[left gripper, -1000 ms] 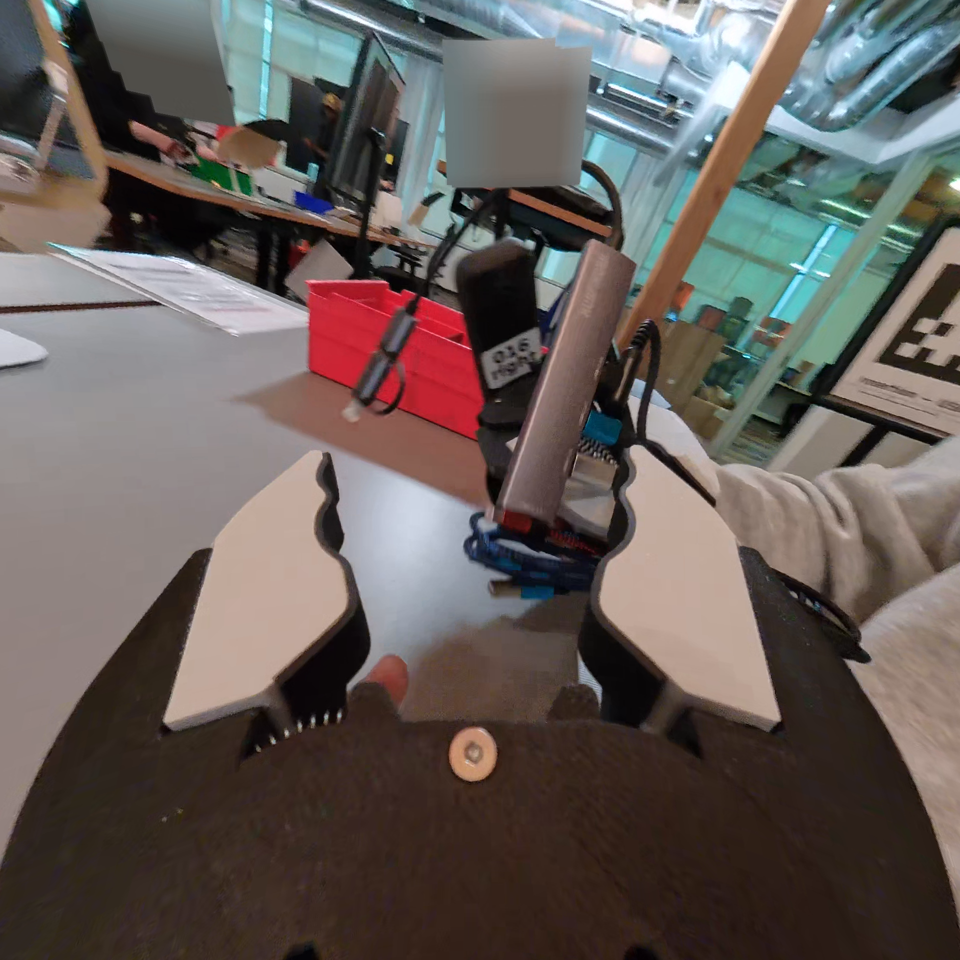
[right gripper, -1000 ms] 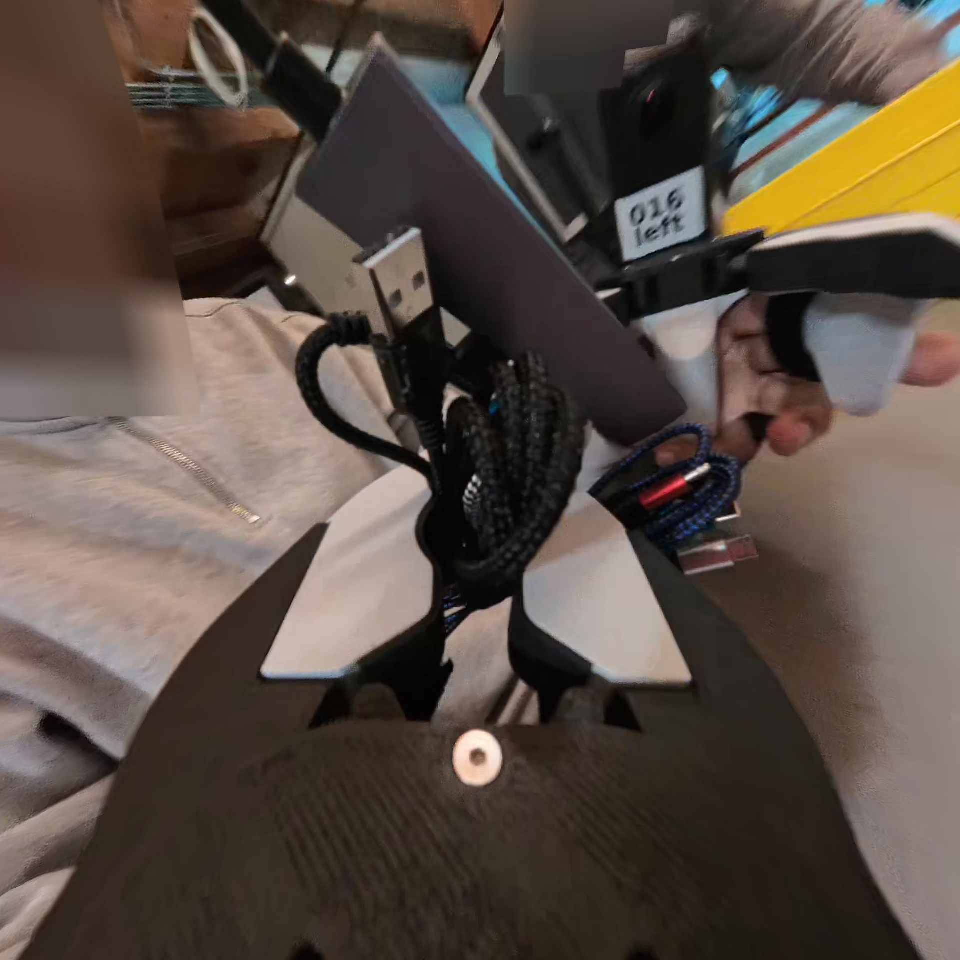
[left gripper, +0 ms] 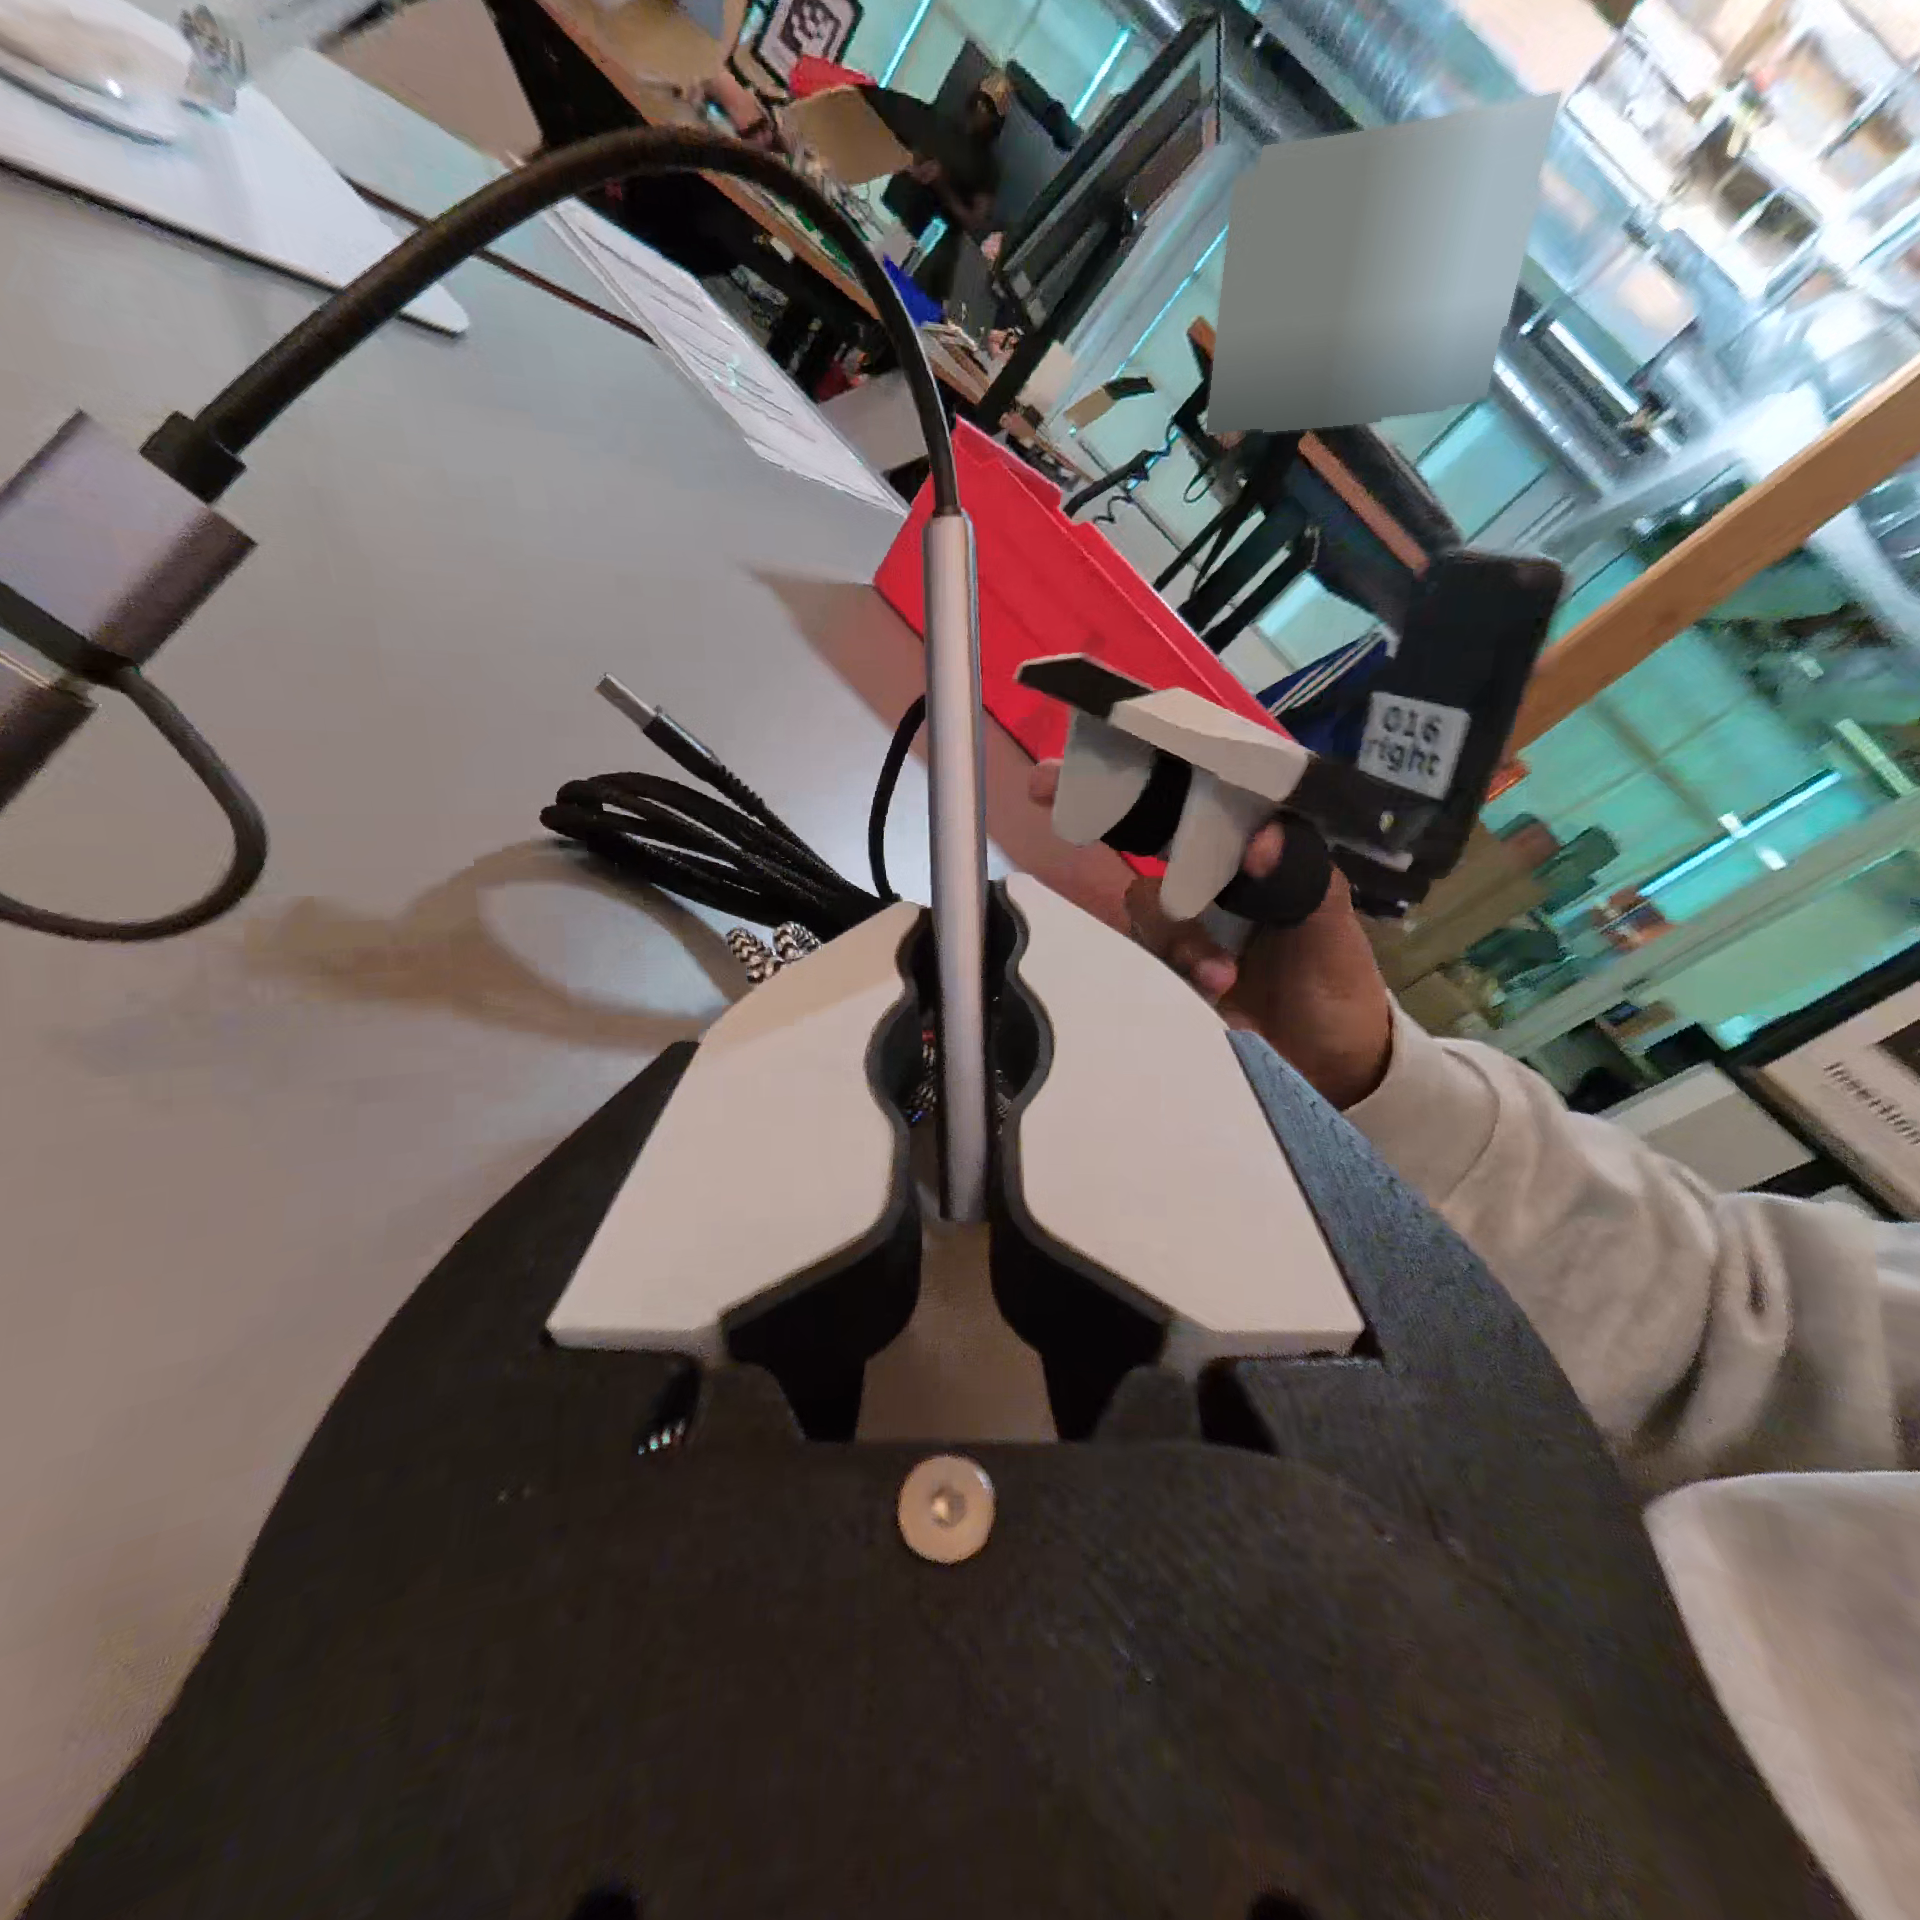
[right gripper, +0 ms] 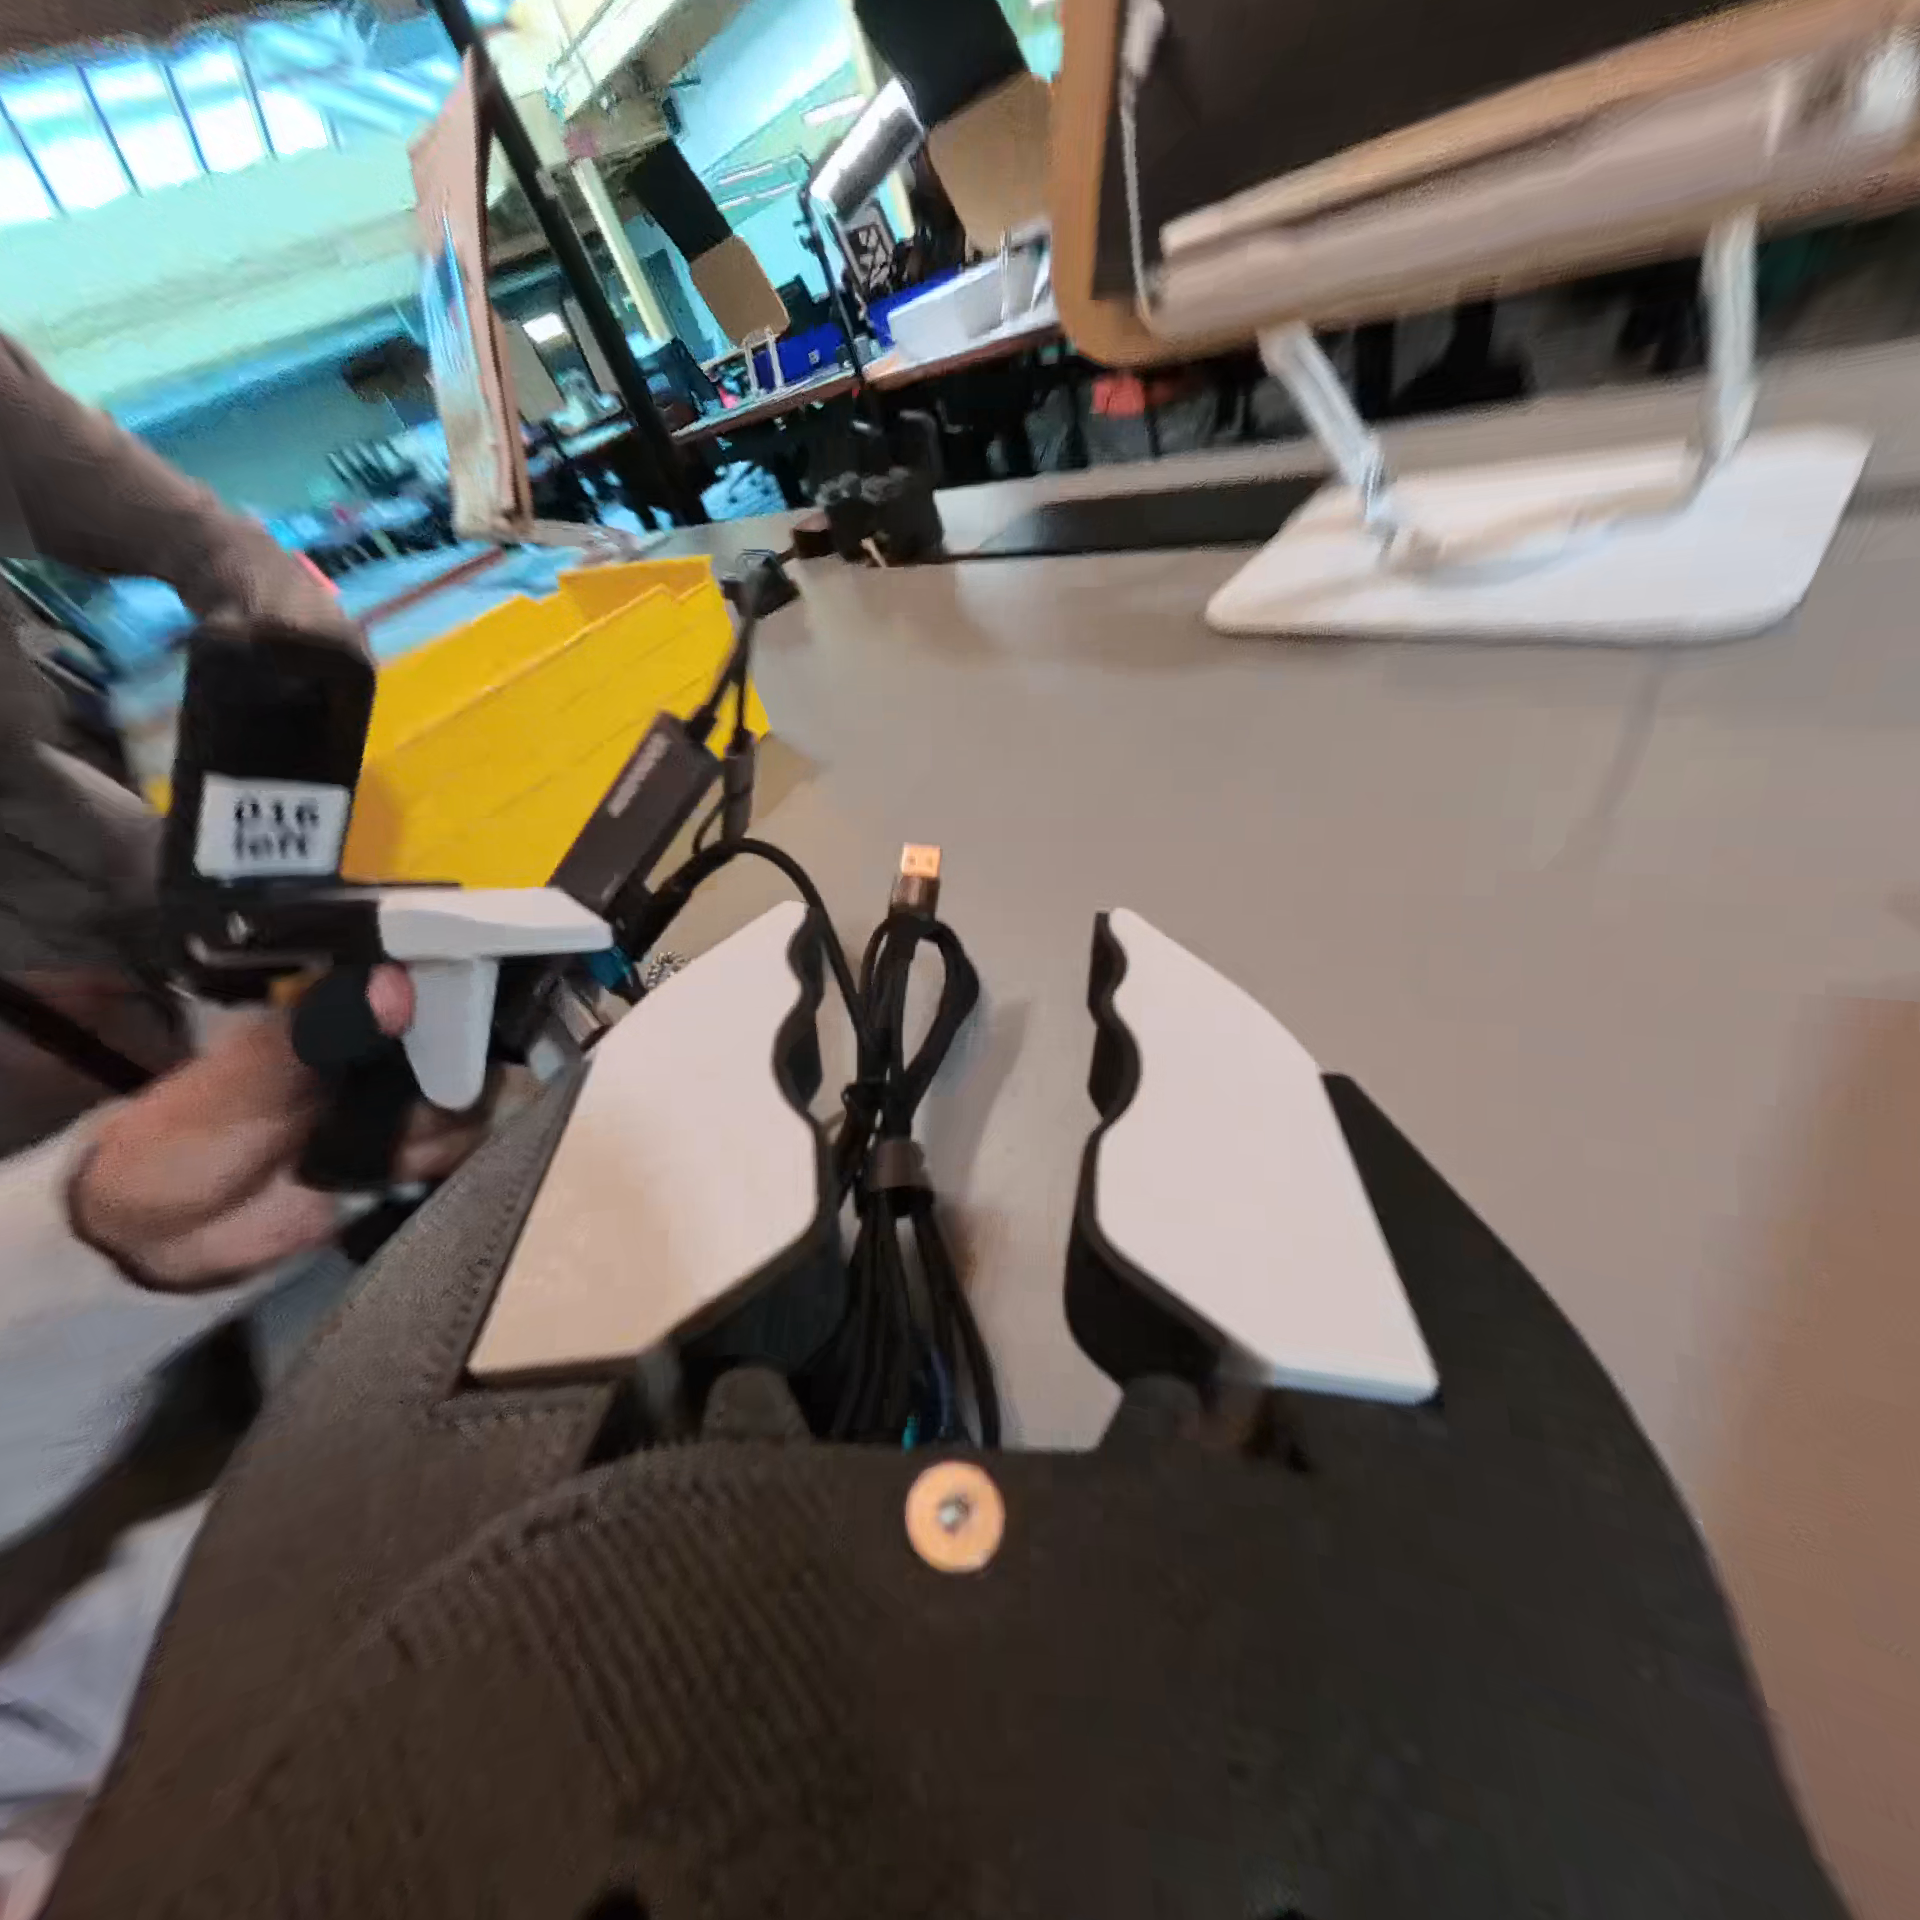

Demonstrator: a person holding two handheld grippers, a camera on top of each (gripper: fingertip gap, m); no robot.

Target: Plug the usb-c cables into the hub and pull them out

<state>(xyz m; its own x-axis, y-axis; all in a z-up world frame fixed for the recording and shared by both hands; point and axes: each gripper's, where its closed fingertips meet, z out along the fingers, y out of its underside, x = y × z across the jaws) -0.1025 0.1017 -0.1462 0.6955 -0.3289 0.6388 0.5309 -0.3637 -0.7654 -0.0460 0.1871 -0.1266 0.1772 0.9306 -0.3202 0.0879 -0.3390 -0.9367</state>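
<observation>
My left gripper (left gripper: 961,904) is shut on the flat grey hub (left gripper: 954,727), which stands edge-on between its fingers. The hub's black cable (left gripper: 540,197) arcs up and left to a grey adapter block (left gripper: 104,540). A coiled black cable bundle (left gripper: 707,842) with a USB plug (left gripper: 649,717) lies on the table beyond. In the right wrist view my right gripper (right gripper: 951,920) is open, and the black bundle (right gripper: 894,1091) lies on the table between its fingers. The left gripper (right gripper: 582,925) holds the hub (right gripper: 644,821) to the left. The right gripper (left gripper: 1049,681) also shows in the left wrist view.
A red bin (left gripper: 1039,613) stands on the grey table (left gripper: 468,1039) behind the hub. A yellow bin (right gripper: 551,727) stands at the left of the right wrist view. A white monitor stand base (right gripper: 1538,540) sits at the far right. A black-and-white braided cable (left gripper: 769,945) lies by my left finger.
My left gripper was open and has shut on the hub. My right gripper was shut on the black cable bundle and has opened; the bundle now lies on the table.
</observation>
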